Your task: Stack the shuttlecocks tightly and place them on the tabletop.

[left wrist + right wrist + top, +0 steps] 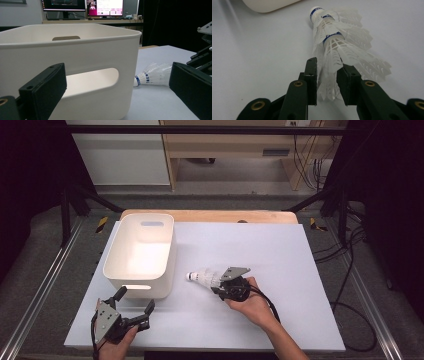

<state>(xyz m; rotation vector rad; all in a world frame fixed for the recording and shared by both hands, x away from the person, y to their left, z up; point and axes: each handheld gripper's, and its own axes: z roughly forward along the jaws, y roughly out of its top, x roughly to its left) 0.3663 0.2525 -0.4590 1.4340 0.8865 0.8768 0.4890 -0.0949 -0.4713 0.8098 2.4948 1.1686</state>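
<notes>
Right gripper view: the right gripper point(327, 82) is seen with its jaws drawn in on the feather skirt of the nested shuttlecocks point(337, 42), which are clamped between the pads.
Step in hand: the lift of the shuttlecocks towards the white bin point(141, 254) is judged to be under way or about to begin.
Grip advice: only light pressure should be kept, since the thin skirt is likely to be crushed or bent; the stack should be held level so the front shuttlecock is not shaken loose.
Path advice: the bin's near rim should be cleared before release.
Left gripper: the left gripper point(134, 303) is held spread apart just before the bin's handle slot point(100, 77), holding nothing.
Shuttlecocks' place: on the white table sheet point(280, 250), just right of the bin, cork tips point(190, 276) pointed at it.
Shuttlecocks' look: white netted plastic skirts, blue bands, white caps.
</notes>
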